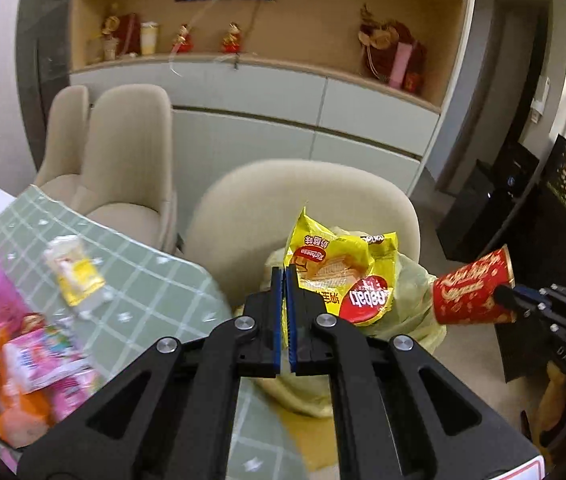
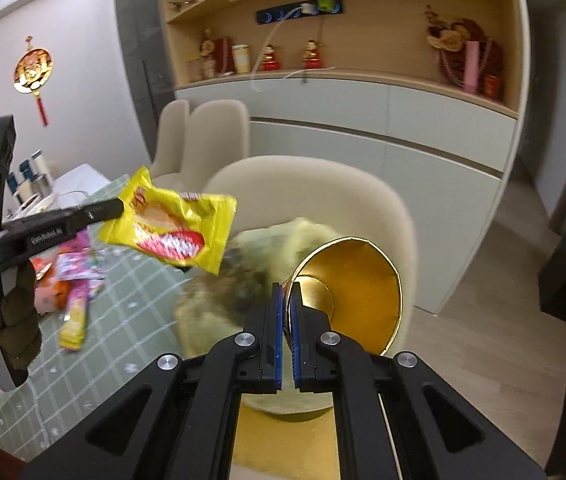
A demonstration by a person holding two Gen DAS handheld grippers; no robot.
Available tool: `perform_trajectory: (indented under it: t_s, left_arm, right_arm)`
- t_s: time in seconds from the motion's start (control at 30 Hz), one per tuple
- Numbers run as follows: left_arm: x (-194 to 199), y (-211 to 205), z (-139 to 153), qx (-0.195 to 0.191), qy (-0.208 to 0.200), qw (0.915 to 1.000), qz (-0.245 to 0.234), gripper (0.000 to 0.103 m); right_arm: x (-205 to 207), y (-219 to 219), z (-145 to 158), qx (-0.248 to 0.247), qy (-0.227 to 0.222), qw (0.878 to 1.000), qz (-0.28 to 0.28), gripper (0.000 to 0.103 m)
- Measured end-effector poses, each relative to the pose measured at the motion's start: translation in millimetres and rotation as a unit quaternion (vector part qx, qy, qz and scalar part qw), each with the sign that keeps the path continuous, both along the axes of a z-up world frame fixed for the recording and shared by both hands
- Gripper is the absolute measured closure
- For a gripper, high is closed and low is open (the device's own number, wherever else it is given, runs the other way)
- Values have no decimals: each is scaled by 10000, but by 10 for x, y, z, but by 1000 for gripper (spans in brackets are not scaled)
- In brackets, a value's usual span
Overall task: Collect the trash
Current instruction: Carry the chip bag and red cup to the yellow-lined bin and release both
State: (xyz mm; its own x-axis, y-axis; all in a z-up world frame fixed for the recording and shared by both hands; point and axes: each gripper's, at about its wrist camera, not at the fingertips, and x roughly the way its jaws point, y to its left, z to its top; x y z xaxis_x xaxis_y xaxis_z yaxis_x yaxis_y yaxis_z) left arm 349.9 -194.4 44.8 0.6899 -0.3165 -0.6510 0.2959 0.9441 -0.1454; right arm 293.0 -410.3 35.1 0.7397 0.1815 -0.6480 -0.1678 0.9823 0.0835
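My left gripper (image 1: 285,272) is shut on one edge of a yellow wafer wrapper (image 1: 343,276), which hangs in the air above a pale yellow-green trash bag (image 1: 415,316). In the right wrist view that left gripper (image 2: 118,208) pinches the wrapper (image 2: 171,232) at its corner. My right gripper (image 2: 287,300) is shut on the rim of a paper cup (image 2: 363,284) with a gold inside, tilted over the blurred trash bag (image 2: 239,280). From the left wrist view the cup (image 1: 471,292) is red outside and the right gripper (image 1: 505,298) holds it at its rim.
A table with a green checked cloth (image 1: 155,280) lies at the left, with several pink, orange and yellow wrappers (image 1: 43,352) on it. Beige chairs (image 1: 283,208) stand behind the bag. A gloved hand (image 2: 15,312) holds the left gripper. Cabinets and shelves line the back wall.
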Motion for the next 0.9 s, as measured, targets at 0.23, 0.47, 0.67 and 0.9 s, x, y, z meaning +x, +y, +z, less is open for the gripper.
perform_trajectory:
  t_s: [0.23, 0.47, 0.67, 0.9]
  left_arm:
    - [402, -501, -334, 285, 299, 9990, -178, 101]
    - [715, -770, -857, 528, 1139, 9917, -270, 101]
    - [783, -677, -867, 104, 1392, 9901, -152, 77]
    - [521, -282, -548, 81, 1068, 9937, 329, 65]
  right_arm:
    - [374, -405, -60, 33, -17, 9999, -96, 97]
    - [659, -508, -52, 149, -39, 9998, 108, 97]
    - [797, -401, -83, 416, 37, 9981, 461, 97]
    - [917, -21, -400, 641, 433, 9922, 981, 97]
